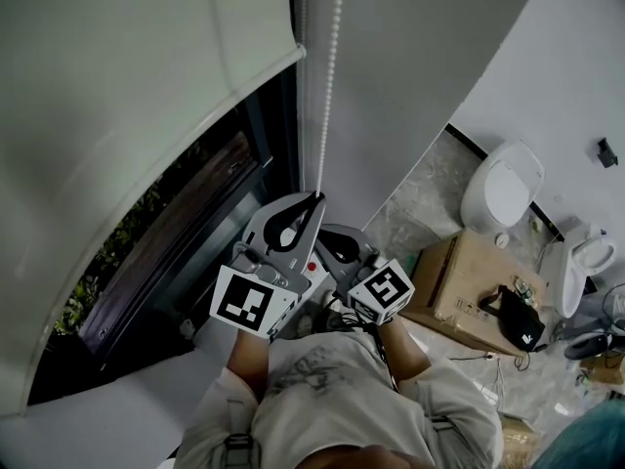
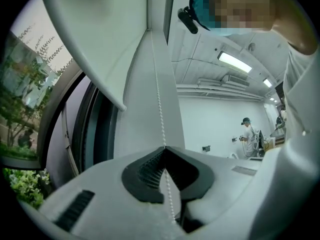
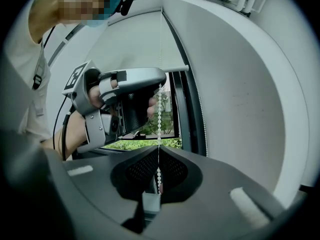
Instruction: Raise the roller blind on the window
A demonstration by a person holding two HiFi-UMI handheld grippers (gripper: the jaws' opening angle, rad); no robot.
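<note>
Left gripper [image 2: 164,147] and right gripper [image 3: 159,146] both pinch the bead chain [image 1: 327,76]; steady vertical pulls should lift the roller blind [image 1: 117,115].

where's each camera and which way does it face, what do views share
Head view: on the head, down at the roller blind; forearms, shirt show.
Left gripper view: on the left gripper, facing up the bead chain; shirt shows.
Right gripper view: on the right gripper, facing up at the left gripper; arm shows.
Shared: bead chain, gripped by both.
</note>
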